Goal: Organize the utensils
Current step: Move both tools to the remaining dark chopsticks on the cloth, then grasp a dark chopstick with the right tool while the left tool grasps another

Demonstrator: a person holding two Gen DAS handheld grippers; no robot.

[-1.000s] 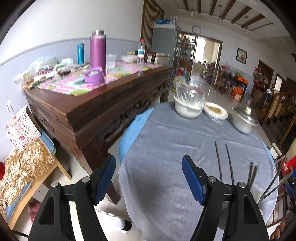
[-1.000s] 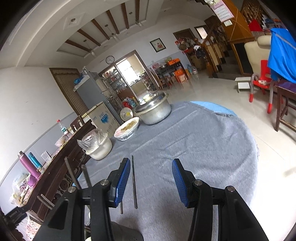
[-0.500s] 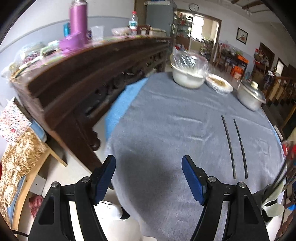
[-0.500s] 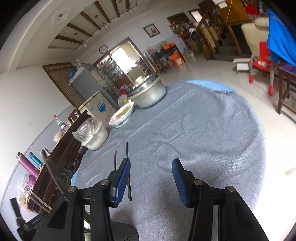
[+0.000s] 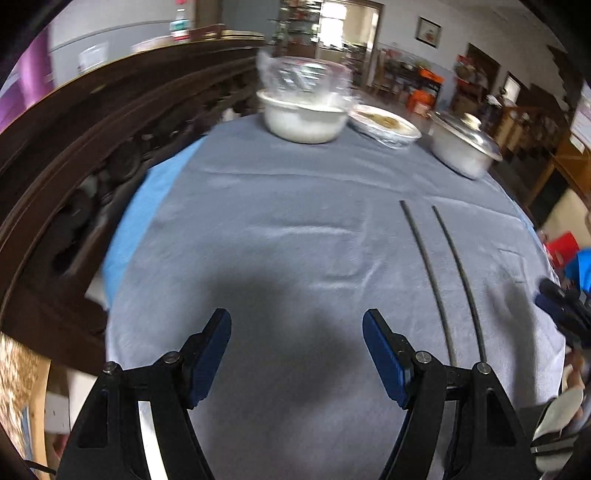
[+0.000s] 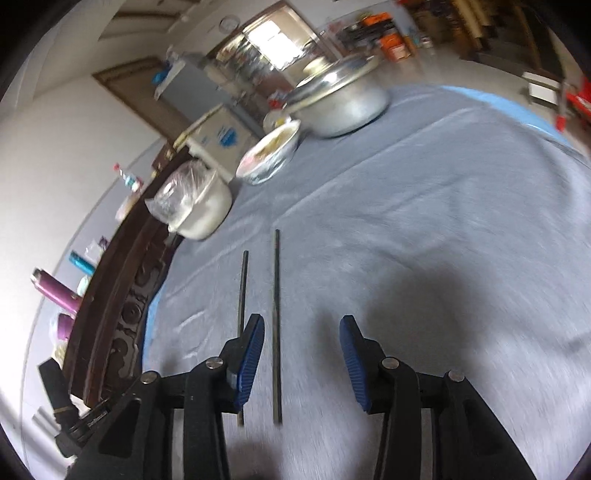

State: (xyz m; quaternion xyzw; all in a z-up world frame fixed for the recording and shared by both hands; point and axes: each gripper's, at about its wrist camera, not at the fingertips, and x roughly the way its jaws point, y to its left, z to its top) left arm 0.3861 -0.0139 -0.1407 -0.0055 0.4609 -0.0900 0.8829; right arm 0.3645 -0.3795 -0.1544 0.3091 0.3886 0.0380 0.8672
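Grey cloth covers the desk (image 5: 280,229); two dark chopsticks (image 6: 276,314) lie parallel on it; the right hand-held gripper (image 6: 302,354), jaws just narrowing and empty, straddles one; the left hand-held gripper (image 5: 297,354) hangs wide and empty; next, descend and pinch.

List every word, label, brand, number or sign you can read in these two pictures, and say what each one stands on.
None can be read as text.
Blue print on the white box beside the grey cabinet: too blurred.
Label on the plastic bottle on the wooden sideboard: too blurred.
Wall clock: numerals too small.
Framed picture on the far wall: too small.
Pale sheet at the right edge: blurred.
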